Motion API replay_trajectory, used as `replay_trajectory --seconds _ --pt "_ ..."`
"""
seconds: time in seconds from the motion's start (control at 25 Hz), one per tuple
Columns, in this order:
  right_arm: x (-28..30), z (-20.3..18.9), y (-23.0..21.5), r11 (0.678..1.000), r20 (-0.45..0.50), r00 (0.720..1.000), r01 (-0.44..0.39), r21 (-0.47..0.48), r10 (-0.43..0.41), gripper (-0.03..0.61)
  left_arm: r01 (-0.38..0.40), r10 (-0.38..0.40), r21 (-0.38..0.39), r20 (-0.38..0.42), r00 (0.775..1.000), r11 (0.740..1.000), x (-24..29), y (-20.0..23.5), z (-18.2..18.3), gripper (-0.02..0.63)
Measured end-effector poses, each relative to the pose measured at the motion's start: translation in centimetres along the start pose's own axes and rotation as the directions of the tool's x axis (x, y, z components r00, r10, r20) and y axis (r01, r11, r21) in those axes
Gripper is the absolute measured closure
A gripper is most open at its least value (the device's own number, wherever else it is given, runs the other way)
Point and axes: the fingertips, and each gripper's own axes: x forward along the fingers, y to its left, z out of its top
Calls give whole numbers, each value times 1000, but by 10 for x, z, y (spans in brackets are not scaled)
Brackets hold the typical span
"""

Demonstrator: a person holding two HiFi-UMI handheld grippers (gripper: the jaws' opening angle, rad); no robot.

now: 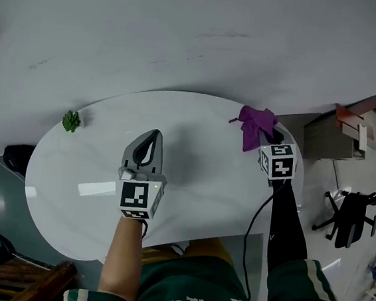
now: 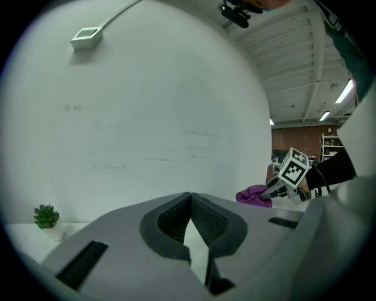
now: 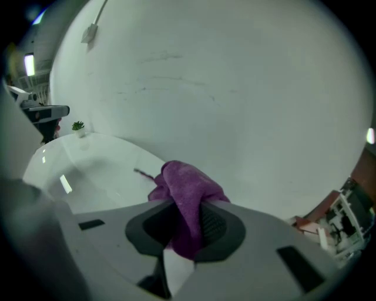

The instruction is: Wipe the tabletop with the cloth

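Observation:
A purple cloth [image 1: 255, 126] hangs bunched at the far right end of the oval white tabletop [image 1: 191, 180]. My right gripper [image 1: 273, 137] is shut on the cloth [image 3: 187, 203], which fills the gap between its dark pads and spills out ahead of them. My left gripper [image 1: 151, 142] hovers over the middle of the table, jaws shut with their tips touching and nothing between them [image 2: 191, 203]. From the left gripper view, the cloth [image 2: 254, 194] and the right gripper's marker cube [image 2: 294, 166] show at the right.
A small green potted plant [image 1: 71, 121] stands at the table's far left edge. A white wall rises right behind the table. An office chair [image 1: 348, 217] and a cabinet with boxes [image 1: 333, 132] stand on the floor to the right. A wooden chair [image 1: 21, 279] is near left.

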Motion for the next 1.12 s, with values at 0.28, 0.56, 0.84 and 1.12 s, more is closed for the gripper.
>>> replay_trajectory --seconds 0.28,0.56,0.84,1.12 --pt "15 -16 13 997 2 999 -46 69 46 502 -7 7 0 -13 1000 1000 3 -14 -7 618" --pt "19 1 78 993 13 994 -110 38 110 503 -56 57 19 -15 998 998 -24 16 -9 620" --pt "25 25 181 985 2 985 -172 11 172 503 -111 111 4 -16 994 994 -75 87 -25 618" --pt "26 53 312 977 -6 977 -213 10 213 505 -134 134 -23 -7 991 991 -148 184 -44 618"
